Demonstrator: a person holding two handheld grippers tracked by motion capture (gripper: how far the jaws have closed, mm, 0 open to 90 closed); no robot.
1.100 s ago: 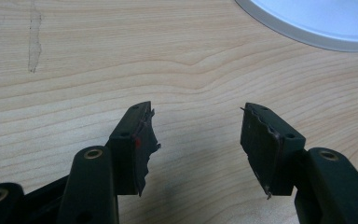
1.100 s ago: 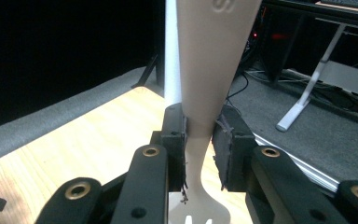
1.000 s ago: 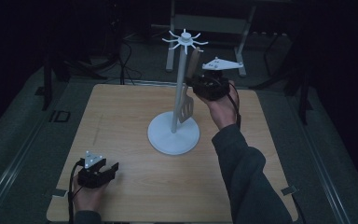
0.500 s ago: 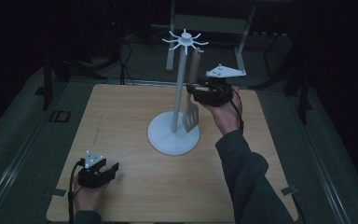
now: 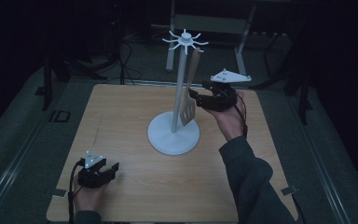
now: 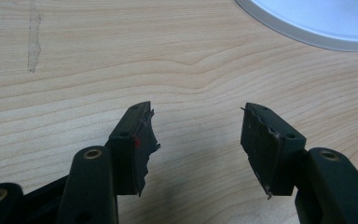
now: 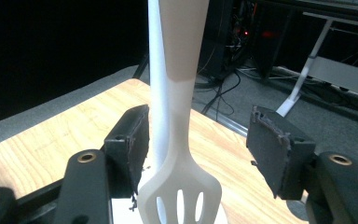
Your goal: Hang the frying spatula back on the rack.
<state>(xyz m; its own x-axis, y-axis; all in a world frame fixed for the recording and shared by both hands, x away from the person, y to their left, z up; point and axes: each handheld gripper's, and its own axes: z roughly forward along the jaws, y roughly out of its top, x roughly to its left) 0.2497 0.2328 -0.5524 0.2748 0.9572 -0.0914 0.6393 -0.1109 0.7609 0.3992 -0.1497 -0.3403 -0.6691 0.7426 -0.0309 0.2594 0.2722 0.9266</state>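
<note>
From the high view, your right gripper (image 5: pixel 196 97) sits up beside the white rack (image 5: pixel 174 135), which stands in the middle of the wooden worktop (image 5: pixel 121 116). A spatula (image 5: pixel 189 93) hangs from one of the rack's top hooks, its wooden handle up and its pale slotted blade down, just beside the rack's pole and above the round base. Your right gripper points at the blade from the side; its jaws have just been opening and now stand apart, with the spatula free of them. Your left gripper (image 5: pixel 112 169) rests low on the near left part of the worktop, well apart from the rack, with its jaws spread and nothing between them.

In the left gripper view, your left gripper (image 6: pixel 196 140) looks along bare wood grain. Its two black jaws stand wide apart over the worktop (image 6: pixel 121 56), empty. The rim of the rack's base (image 6: pixel 317 23) curves across the top right corner.

In the right gripper view, your right gripper (image 7: pixel 198 144) frames the spatula (image 7: pixel 179 154). The spatula hangs upright between the jaws, nearer the left one, and whether it brushes that pad you cannot tell; the right pad is clearly off it. The rack's pole (image 7: pixel 155 70) rises just behind the handle. The worktop (image 7: pixel 51 140) lies below.
</note>
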